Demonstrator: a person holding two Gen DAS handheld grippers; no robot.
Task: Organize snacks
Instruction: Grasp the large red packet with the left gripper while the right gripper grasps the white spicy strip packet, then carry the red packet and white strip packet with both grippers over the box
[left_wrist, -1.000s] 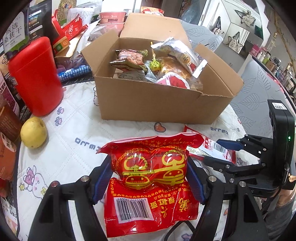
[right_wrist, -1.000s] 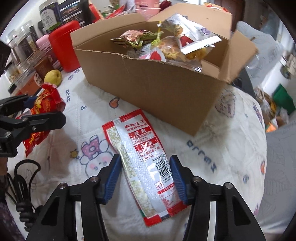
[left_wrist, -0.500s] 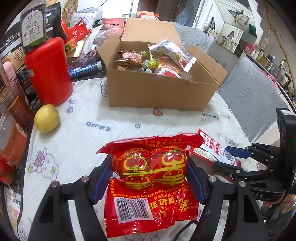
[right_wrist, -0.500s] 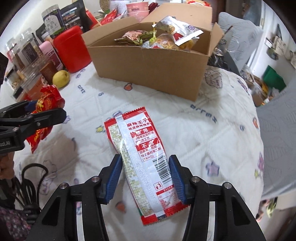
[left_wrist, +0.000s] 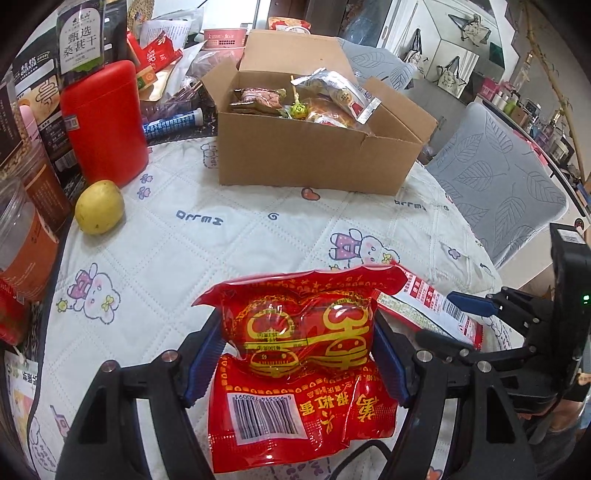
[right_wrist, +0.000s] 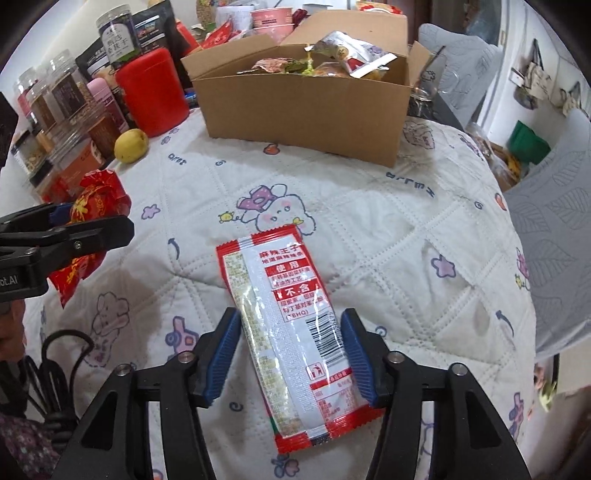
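Between right gripper (right_wrist: 290, 354) pads, flat packet (right_wrist: 286, 328) points boxward

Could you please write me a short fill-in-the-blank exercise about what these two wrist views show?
1. The left gripper is shut on a ____ snack bag.
2. The flat packet lies on the quilted ____.
3. The cardboard box stands ____, with snacks inside.
4. Beside the red canister lies a yellow ____.

Missing words: red; cloth; open; fruit

Both grippers are black plastic frames. The left gripper (left_wrist: 299, 354) and right gripper (right_wrist: 291, 354) each have 2 ribbed blue pads (right_wrist: 221, 354) and silver screws (left_wrist: 169, 356). A black cable (right_wrist: 55, 369) loops beside the left one, whose body shows white lettering (right_wrist: 8, 280). A dark patterned sleeve (right_wrist: 26, 443) shows.
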